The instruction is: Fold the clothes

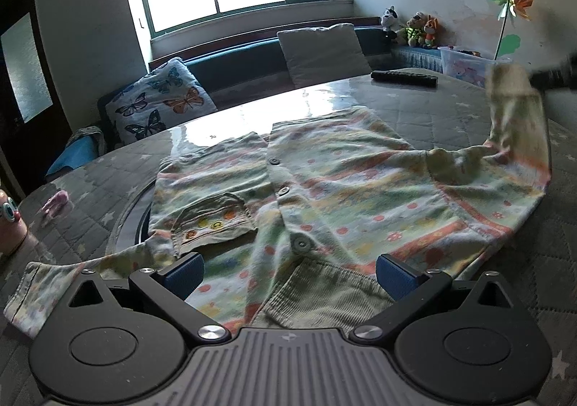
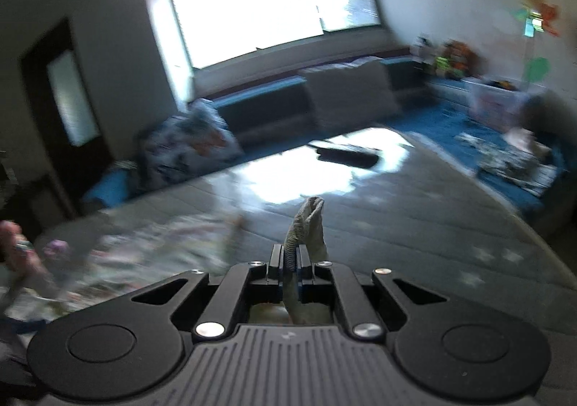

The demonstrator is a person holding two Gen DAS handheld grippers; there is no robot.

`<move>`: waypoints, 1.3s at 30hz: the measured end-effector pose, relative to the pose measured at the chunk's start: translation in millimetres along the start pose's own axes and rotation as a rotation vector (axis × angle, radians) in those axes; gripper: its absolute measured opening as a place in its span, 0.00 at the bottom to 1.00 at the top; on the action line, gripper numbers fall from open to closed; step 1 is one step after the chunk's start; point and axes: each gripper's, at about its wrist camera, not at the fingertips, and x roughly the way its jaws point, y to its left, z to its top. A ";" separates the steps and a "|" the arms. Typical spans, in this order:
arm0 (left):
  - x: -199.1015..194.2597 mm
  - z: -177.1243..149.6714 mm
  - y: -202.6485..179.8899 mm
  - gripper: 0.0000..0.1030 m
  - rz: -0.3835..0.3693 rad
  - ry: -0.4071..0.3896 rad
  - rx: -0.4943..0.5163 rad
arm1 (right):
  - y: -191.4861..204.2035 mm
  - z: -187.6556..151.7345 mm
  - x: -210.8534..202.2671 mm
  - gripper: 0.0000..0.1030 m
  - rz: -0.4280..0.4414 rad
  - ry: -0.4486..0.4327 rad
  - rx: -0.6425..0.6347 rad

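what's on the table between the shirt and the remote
Nothing: in the left wrist view, only bare, glossy quilted table cover lies between the shirt and the remote.

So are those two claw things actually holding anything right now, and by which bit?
The right gripper pinches the ribbed cuff of the cardigan's sleeve, lifting it. The left gripper is open above the collar, holding nothing.

Left open, right clamped.
My left gripper (image 1: 288, 276) hangs with jaws wide; my right gripper (image 2: 289, 261) pinches a sleeve cuff (image 2: 306, 222).
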 end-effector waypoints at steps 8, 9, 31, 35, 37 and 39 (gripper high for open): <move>-8.3 -9.4 18.0 1.00 0.017 -0.009 -0.042 | 85.3 21.2 8.6 0.05 0.216 -0.004 -0.091; -8.8 -10.5 20.6 1.00 0.018 -0.010 -0.047 | 95.7 22.1 11.4 0.05 0.235 0.000 -0.104; -10.7 -26.2 51.3 1.00 0.054 0.005 -0.109 | 220.0 -23.5 56.1 0.11 0.438 0.162 -0.267; -10.0 -26.0 52.8 1.00 0.061 0.009 -0.107 | 207.7 -26.5 52.1 0.16 0.422 0.170 -0.267; -10.7 -25.8 53.7 1.00 0.064 0.009 -0.108 | 195.3 -29.3 50.3 0.21 0.394 0.182 -0.270; -11.6 -25.5 55.0 1.00 0.067 0.007 -0.111 | 178.3 -34.9 50.1 0.21 0.352 0.204 -0.267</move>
